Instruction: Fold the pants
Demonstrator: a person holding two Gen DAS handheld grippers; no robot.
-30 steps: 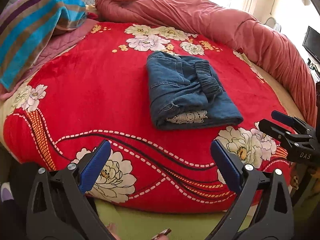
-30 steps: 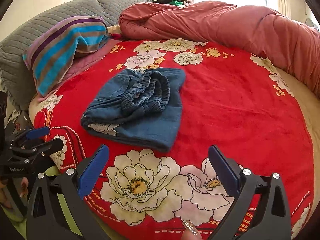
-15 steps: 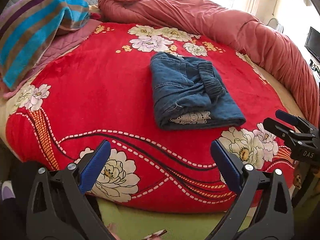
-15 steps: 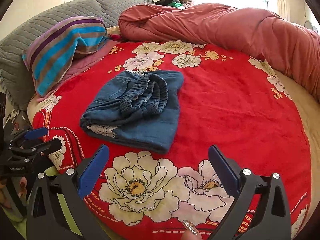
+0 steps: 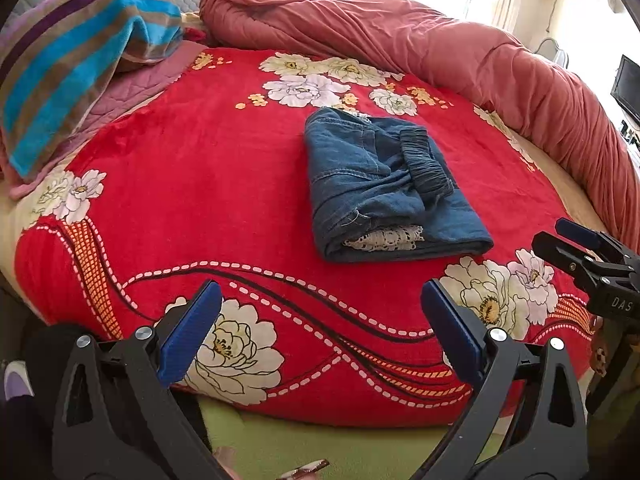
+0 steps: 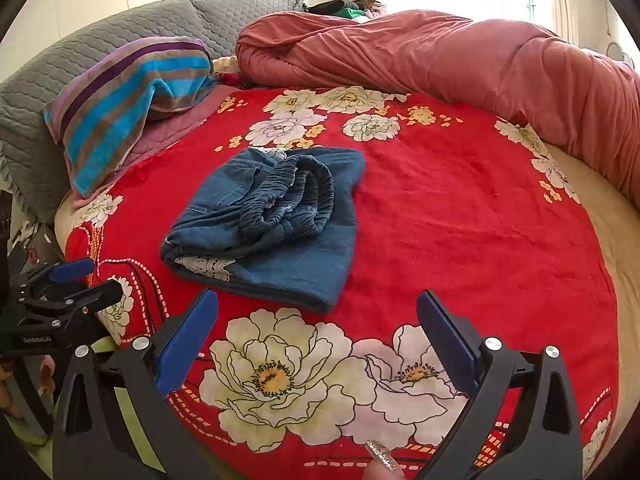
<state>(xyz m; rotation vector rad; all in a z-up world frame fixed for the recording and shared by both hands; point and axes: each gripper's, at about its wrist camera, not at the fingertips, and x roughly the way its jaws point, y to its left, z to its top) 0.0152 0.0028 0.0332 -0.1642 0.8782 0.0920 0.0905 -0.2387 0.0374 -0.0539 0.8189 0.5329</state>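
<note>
The left claw (image 5: 320, 328) stands wide open, its 2 blue pads (image 5: 190, 338) far apart and holding nothing. It hangs over the near edge of the red blanket (image 5: 192, 184), above a white flower print, touching no cloth. The right claw (image 6: 316, 336) is spread just as wide and is also empty, poised above the large white flowers at the blanket's near side.

The pants (image 5: 384, 196) lie folded into a compact blue denim bundle near the middle of the blanket, well apart from both claws. The elastic waistband (image 6: 296, 200) sits bunched on top, and a strip of white lace (image 5: 386, 238) shows at the near folded edge.

In the left view the right claw (image 5: 592, 256) appears at the right edge, over the blanket's rim; in the right view the left claw (image 6: 60, 284) shows at the left edge, beside the bed.

A striped towel (image 6: 132, 96) rests on a grey pillow (image 6: 100, 40) at the far left. A rolled pink quilt (image 6: 460, 56) curves along the far and right sides of the bed. A glittery fingernail (image 6: 380, 456) shows at the bottom of the right view.
</note>
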